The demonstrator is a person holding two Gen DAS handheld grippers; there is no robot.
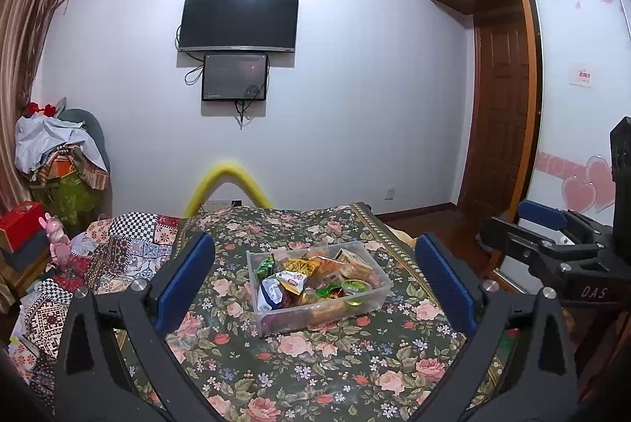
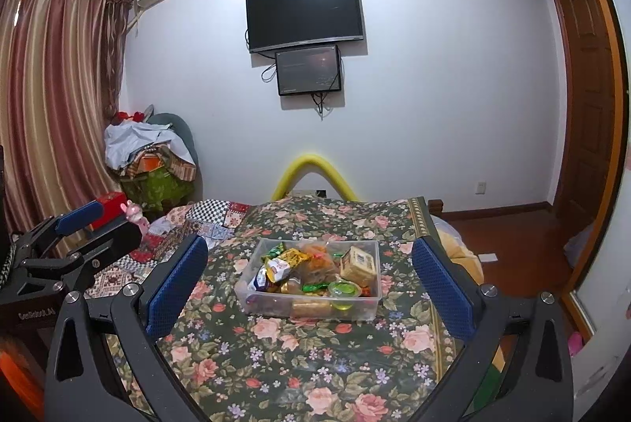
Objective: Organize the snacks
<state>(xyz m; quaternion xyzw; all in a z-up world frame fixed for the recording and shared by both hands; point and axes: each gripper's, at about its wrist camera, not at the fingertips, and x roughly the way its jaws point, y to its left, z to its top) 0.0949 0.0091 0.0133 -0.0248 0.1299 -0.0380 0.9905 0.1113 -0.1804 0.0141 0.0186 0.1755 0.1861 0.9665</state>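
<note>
I hold my left gripper [image 1: 315,280] above the near part of the floral cloth [image 1: 315,363], its 2 blue-padded fingers [image 1: 185,276] spread wide with nothing between them. My right gripper [image 2: 311,280] hangs the same way, jaws spread and bare, blue pads [image 2: 441,288] well apart. Each shows up in the other's view: the right gripper at the right edge of the left camera, the left one at the left edge of the right camera.

The clear plastic bin [image 2: 244,294] sits on the floral cloth at about its middle, ahead of both grippers and touching neither. It is filled with snacks [image 1: 299,268]: a blue and white packet [image 1: 272,294] at the near left corner of the bin, a yellow packet [image 2: 292,258] behind it, a small green packet [image 1: 265,266] by the left wall, a green-lidded jelly cup [image 2: 345,292] toward the near right corner, and a tan boxed snack [image 2: 359,266] leaning upright by the right wall. Other wrappers lie tangled underneath; I cannot tell them apart.

A patchwork quilt [image 1: 130,244] lies past the left edge of the floral cloth. A yellow foam arch [image 2: 315,173] rises beyond the far edge. On the wall hang a dark television [image 1: 238,19] and a smaller screen [image 1: 235,77] just under it.
</note>
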